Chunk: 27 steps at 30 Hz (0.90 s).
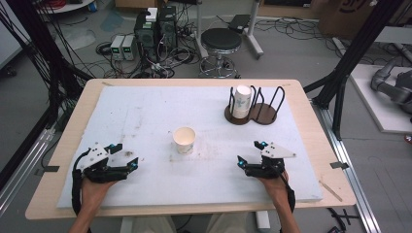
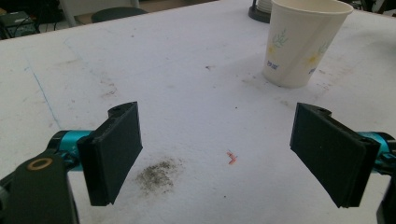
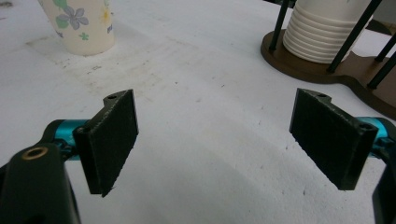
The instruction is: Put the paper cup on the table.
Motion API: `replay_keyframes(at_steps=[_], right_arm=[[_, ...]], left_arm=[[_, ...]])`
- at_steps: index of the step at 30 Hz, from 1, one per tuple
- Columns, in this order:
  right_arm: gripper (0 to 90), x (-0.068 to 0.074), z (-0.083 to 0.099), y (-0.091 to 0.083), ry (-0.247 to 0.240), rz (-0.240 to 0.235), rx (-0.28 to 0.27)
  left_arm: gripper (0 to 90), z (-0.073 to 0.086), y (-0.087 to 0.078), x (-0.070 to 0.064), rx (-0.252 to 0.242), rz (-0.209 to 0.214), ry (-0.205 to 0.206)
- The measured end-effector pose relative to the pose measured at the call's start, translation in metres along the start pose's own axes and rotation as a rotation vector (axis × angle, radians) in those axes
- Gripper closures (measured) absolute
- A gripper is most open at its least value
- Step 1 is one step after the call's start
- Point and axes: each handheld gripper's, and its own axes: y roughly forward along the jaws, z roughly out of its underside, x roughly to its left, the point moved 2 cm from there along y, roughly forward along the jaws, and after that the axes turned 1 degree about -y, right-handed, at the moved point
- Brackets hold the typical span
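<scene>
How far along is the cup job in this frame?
One paper cup already stands upright, alone, mid-table. Nothing is in hand: left gripper and right gripper rest open and empty near the front edge. The stack of cups remains in the wire holder.

Matt paper cup (image 1: 184,140), stained white mat (image 1: 145,116)

Single paper cup (image 1: 184,140): we see it upright and open-mouthed, white with a floral print, near the middle of the white mat (image 1: 145,111).
Cup stack (image 1: 241,101): we see nested white cups standing in the brown wire holder (image 1: 265,114) near the mat's far right corner.
</scene>
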Motion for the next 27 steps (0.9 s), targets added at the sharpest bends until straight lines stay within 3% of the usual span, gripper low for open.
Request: replay_keyframes(at_steps=[4, 20, 27], right_arm=[[15.8, -0.0005, 0.0003, -0.0006, 0.011, -0.008, -0.004], [15.8, -0.0014, 0.0006, -0.0009, 0.016, -0.021, -0.005], [15.8, -0.0026, 0.0015, -0.0037, 0.034, -0.017, -0.030]], left_arm=[[16.4, 0.0001, -0.0003, -0.0008, -0.004, -0.017, 0.001], [16.5, 0.0003, -0.0010, -0.0009, -0.011, -0.013, 0.005], [16.4, 0.0006, -0.0020, -0.0002, -0.017, -0.023, -0.003]])
